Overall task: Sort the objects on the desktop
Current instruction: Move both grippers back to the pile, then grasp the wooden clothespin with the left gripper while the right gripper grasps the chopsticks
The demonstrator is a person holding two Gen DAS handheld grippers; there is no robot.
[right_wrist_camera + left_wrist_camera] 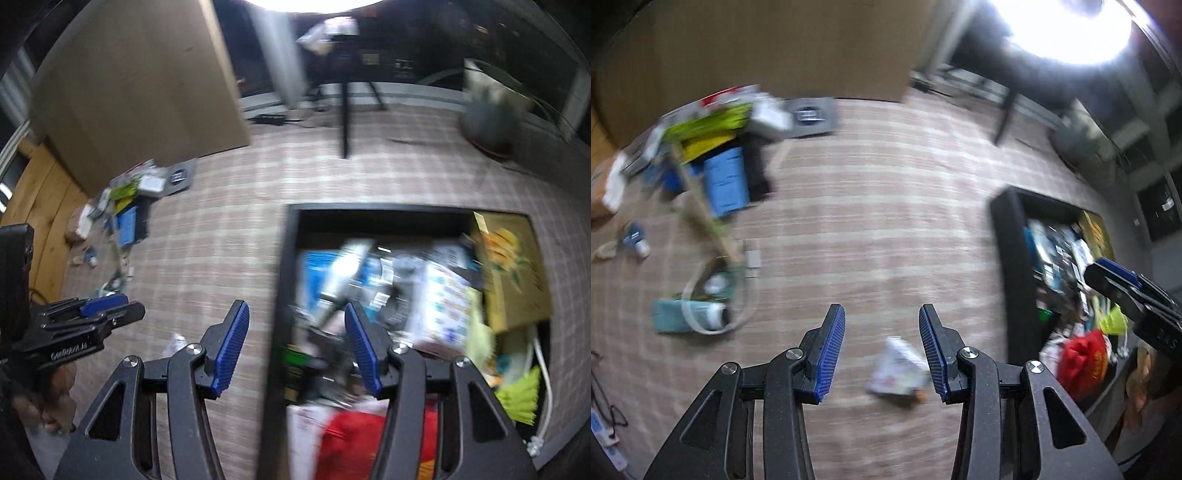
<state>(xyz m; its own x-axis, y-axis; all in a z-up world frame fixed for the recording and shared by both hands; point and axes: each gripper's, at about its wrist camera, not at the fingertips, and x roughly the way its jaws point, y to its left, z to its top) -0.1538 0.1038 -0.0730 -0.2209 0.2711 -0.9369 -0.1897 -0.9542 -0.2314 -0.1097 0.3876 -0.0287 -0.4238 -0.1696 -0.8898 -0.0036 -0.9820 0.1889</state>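
Note:
My left gripper (882,347) is open and empty above the checked cloth, with a small white packet (899,365) lying on the cloth under and between its fingers. My right gripper (295,343) is open and empty over the left wall of a black box (280,277) filled with sorted items, among them a red packet (354,439). The box also shows at the right of the left wrist view (1008,258). The right gripper shows there too (1115,280), and the left gripper shows at the left of the right wrist view (107,310). Both views are blurred.
A heap of loose items (720,147) lies at the far left, with a blue pack (726,184), a white cable and bottle (709,314) nearer. A cardboard box (140,81) stands behind. A plant pot (487,122) and tripod leg (345,122) are farther back.

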